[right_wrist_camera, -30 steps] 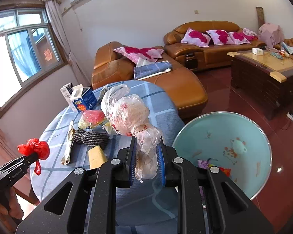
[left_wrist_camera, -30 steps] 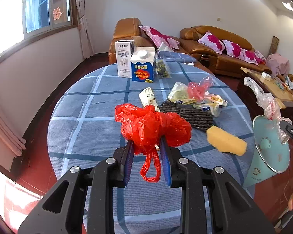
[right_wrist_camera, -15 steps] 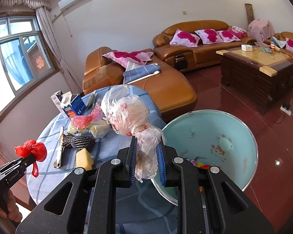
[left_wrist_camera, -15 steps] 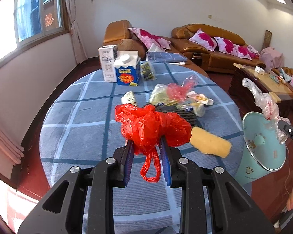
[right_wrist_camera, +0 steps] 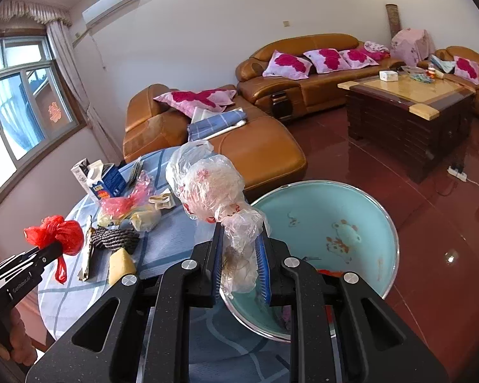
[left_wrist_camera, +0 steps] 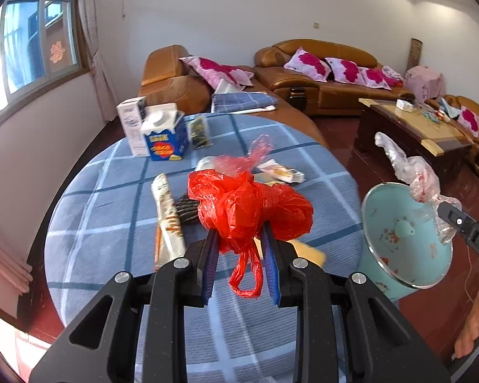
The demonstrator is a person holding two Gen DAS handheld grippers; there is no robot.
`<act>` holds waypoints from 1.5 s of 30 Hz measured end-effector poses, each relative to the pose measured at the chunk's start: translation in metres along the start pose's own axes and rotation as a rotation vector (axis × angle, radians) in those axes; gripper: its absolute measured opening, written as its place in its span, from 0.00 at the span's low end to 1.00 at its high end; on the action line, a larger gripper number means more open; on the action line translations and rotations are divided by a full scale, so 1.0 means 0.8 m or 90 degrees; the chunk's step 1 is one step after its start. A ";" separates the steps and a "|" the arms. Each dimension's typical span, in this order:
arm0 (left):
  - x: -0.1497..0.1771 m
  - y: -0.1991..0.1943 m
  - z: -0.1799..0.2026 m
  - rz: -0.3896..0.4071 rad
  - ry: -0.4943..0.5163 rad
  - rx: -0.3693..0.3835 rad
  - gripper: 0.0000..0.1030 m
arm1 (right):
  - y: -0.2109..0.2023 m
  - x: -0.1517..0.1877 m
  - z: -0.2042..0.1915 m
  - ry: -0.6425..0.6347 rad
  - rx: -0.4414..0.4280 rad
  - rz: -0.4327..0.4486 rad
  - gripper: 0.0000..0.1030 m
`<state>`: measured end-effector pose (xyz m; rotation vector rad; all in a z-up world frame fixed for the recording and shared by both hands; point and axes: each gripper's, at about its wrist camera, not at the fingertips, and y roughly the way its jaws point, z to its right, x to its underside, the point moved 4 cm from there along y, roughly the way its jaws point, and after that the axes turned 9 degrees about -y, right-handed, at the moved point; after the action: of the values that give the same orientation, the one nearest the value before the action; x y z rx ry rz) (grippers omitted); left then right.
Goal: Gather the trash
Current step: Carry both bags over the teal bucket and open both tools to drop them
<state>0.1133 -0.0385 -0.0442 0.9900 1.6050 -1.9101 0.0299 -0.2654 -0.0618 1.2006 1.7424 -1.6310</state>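
Both loads have travelled toward the teal bin [right_wrist_camera: 361, 198] over the last second; the view over the table [left_wrist_camera: 89, 210] has swung right, the bin mouth now nearer; drop looks imminent, judged. Left gripper [left_wrist_camera: 239, 265] nearly closed, clamping one red plastic bag [left_wrist_camera: 249, 207] above the table; right gripper [right_wrist_camera: 239, 265] nearly closed on one clear plastic bag [right_wrist_camera: 207, 185], just at the bin's rim. Count left on the table: two cartons [left_wrist_camera: 156, 131], one yellow sponge [right_wrist_camera: 121, 263], one dark woven mat [right_wrist_camera: 115, 239], one long wrapper [left_wrist_camera: 167, 214], a heap of small wrappers [right_wrist_camera: 134, 207].
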 end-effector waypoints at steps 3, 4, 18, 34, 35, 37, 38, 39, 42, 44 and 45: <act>-0.002 0.003 0.013 -0.001 0.009 0.003 0.25 | -0.001 0.000 0.005 0.004 0.008 0.002 0.19; -0.002 0.003 0.019 -0.001 0.012 0.005 0.25 | -0.001 0.000 0.006 0.005 0.010 0.003 0.19; -0.007 0.016 0.095 -0.002 0.062 0.033 0.25 | -0.006 0.002 0.051 0.044 0.054 0.010 0.19; -0.009 0.038 0.163 -0.013 0.105 0.058 0.25 | -0.001 0.010 0.102 0.061 0.149 0.014 0.19; -0.008 0.040 0.165 -0.015 0.107 0.059 0.25 | -0.001 0.011 0.105 0.060 0.156 0.014 0.19; -0.007 0.042 0.171 -0.017 0.110 0.060 0.25 | 0.002 0.012 0.109 0.060 0.166 0.011 0.19; -0.006 0.044 0.173 -0.019 0.111 0.060 0.25 | 0.004 0.013 0.111 0.057 0.172 0.008 0.19; -0.006 0.046 0.175 -0.021 0.112 0.061 0.25 | 0.006 0.014 0.112 0.054 0.178 0.005 0.19; -0.002 0.053 0.183 -0.027 0.117 0.059 0.25 | 0.012 0.018 0.114 0.037 0.203 -0.006 0.19; 0.000 0.055 0.185 -0.031 0.119 0.060 0.25 | 0.017 0.018 0.112 0.031 0.211 -0.011 0.19; 0.001 0.057 0.188 -0.032 0.120 0.059 0.25 | 0.020 0.020 0.113 0.030 0.210 -0.015 0.19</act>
<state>0.1112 -0.1941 -0.0645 1.2113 1.6706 -1.9917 0.0146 -0.3485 -0.1003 1.3779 1.5604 -1.9739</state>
